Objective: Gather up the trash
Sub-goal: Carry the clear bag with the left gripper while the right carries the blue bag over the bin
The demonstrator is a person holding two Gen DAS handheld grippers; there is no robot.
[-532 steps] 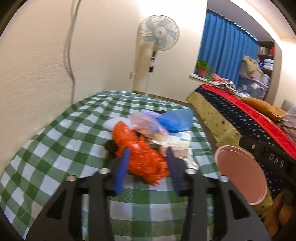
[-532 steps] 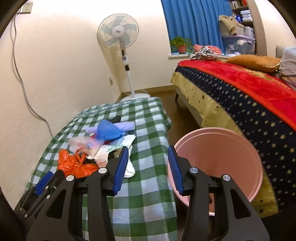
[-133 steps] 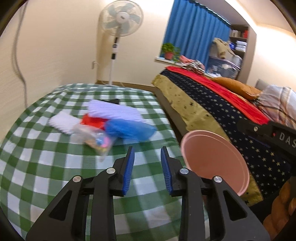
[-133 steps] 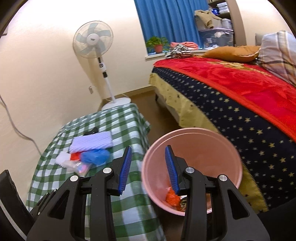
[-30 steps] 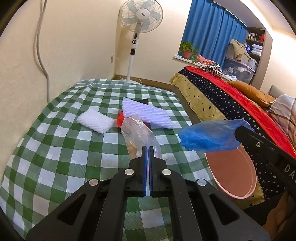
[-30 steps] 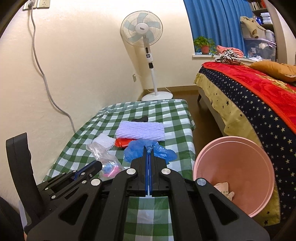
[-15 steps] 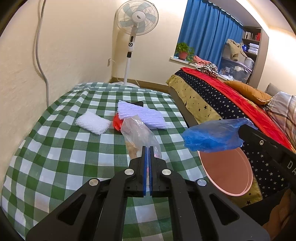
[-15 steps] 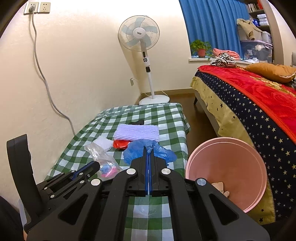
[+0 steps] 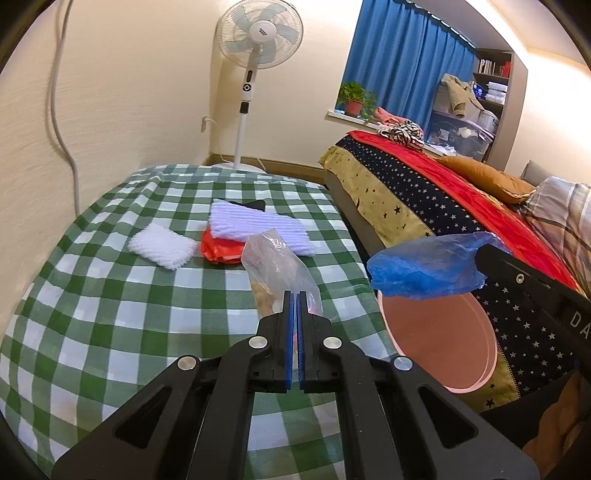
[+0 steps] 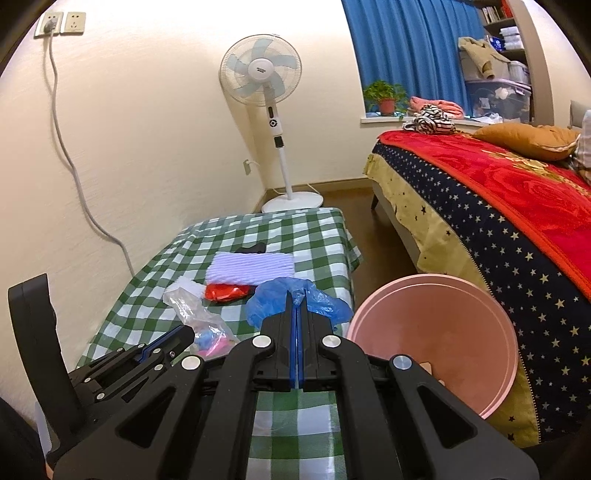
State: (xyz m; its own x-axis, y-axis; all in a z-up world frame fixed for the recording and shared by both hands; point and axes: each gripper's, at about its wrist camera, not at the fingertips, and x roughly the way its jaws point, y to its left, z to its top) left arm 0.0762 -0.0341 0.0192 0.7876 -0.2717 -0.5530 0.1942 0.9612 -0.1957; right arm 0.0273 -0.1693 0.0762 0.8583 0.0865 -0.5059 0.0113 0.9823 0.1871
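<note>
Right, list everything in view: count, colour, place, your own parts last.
clear bag: 1, transparent, held above the table.
blue bag: 1, blue, held near the bin.
foam sheet: 1, pale lilac, mid-table.
foam pad: 1, white, left of the red wrapper.
red wrapper: 1, red, partly under the foam sheet.
bin: 1, pink, beside the table.
table: 1, green-checked cloth.
fan: 1, white, corner.
bed: 1, red and starred navy covers.
left gripper: shut on the clear bag.
right gripper: shut on the blue bag.

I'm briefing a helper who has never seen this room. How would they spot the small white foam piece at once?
Find the green-checked table by the wall, in front of the standing fan. The small white foam piece lies flat beside the red wrapper, on its wall side. It is knobbly and pure white, smaller than the ribbed lilac foam sheet.
</note>
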